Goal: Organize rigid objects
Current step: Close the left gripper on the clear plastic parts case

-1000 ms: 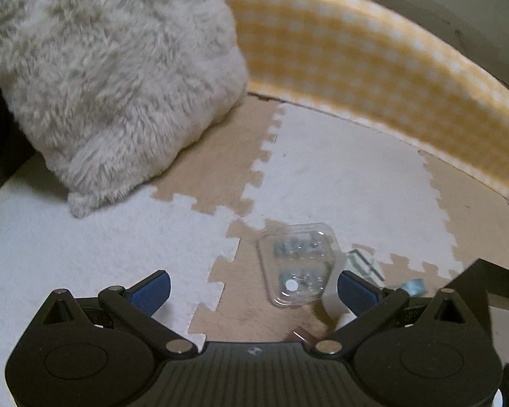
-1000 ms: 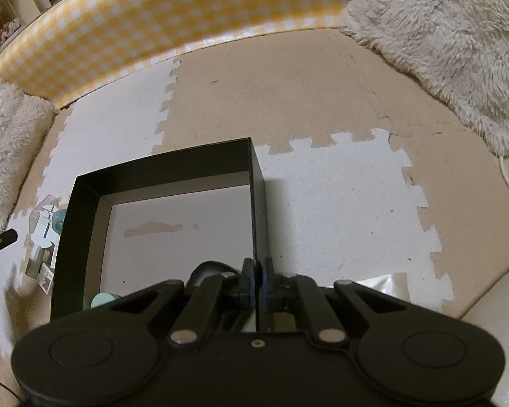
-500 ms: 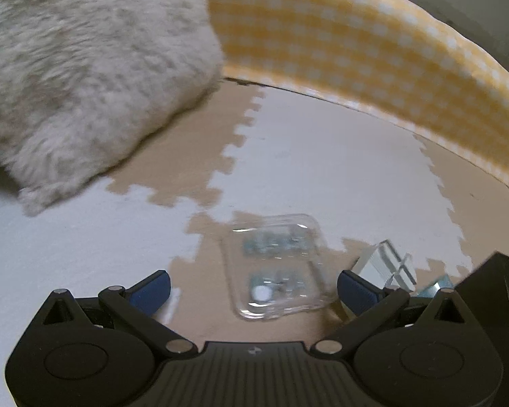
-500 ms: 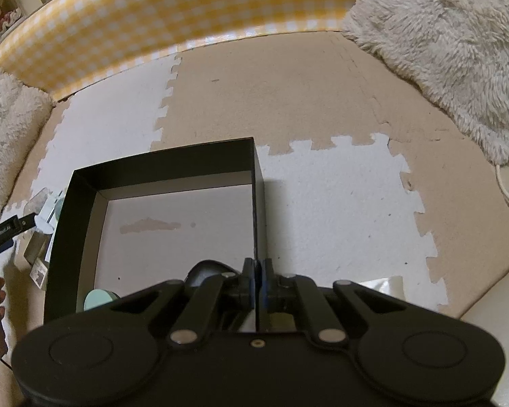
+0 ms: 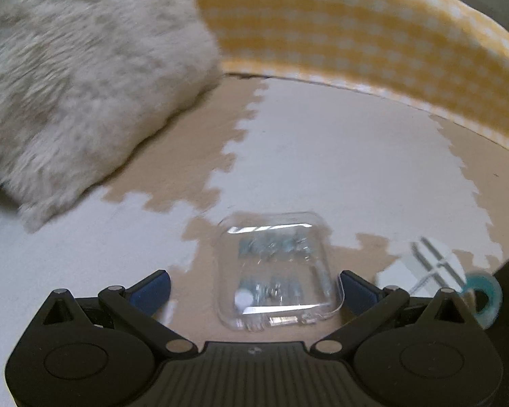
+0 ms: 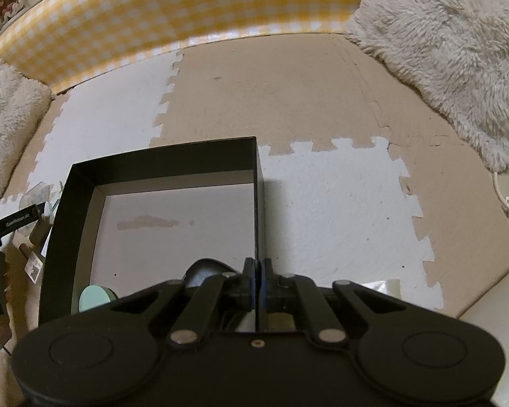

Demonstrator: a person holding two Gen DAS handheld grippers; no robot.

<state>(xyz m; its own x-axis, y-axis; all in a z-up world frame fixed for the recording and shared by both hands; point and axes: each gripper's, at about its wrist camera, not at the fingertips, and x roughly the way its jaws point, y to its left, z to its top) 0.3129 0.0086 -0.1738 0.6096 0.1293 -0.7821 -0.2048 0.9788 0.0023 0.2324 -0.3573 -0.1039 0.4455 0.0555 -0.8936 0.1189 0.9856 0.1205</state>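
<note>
Foam mat (image 5: 339, 156) lies bare ahead to gingham wall (image 5: 373, 34); pillow (image 5: 78, 78) left. Our L gripper (image 5: 254, 288) is spread around clear case (image 5: 276, 268); R gripper (image 6: 257, 279) pinches box (image 6: 152, 157) wall.

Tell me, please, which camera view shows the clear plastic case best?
The left wrist view: the clear plastic case lies central on the foam mat, between the open left hand-held gripper fingers. The right wrist view shows only a sliver of it beside the black box.

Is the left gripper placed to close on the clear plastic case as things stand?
Probably yes: the left gripper is open with the clear plastic case between its fingers, and nothing blocks either side.
</note>
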